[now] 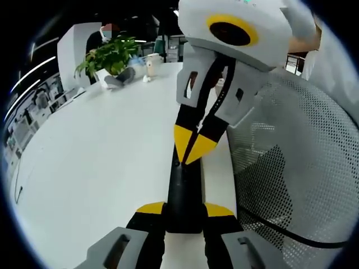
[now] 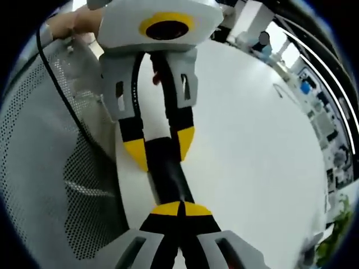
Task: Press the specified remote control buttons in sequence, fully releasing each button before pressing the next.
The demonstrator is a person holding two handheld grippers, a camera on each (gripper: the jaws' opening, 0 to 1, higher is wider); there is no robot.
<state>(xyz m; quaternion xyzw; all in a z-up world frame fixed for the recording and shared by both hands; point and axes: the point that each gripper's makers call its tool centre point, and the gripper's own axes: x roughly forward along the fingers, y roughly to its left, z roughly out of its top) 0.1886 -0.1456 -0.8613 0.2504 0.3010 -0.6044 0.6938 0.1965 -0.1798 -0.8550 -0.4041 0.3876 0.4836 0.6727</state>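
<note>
Your remote control (image 1: 183, 193) is a slim, smooth black bar lying on the glossy white table (image 1: 95, 157), low in the centre of the left gripper view. Your left gripper (image 1: 184, 210) pinches its near end between yellow-tipped jaws. Your right gripper (image 1: 192, 147) comes down from the top of that frame, jaws pressed together, tips touching the remote's far end. Its buttons cannot be made out. A perforated grey mesh chair back (image 1: 297, 162) curves at right. A leafy potted plant (image 1: 110, 56) sits upper left.
</note>
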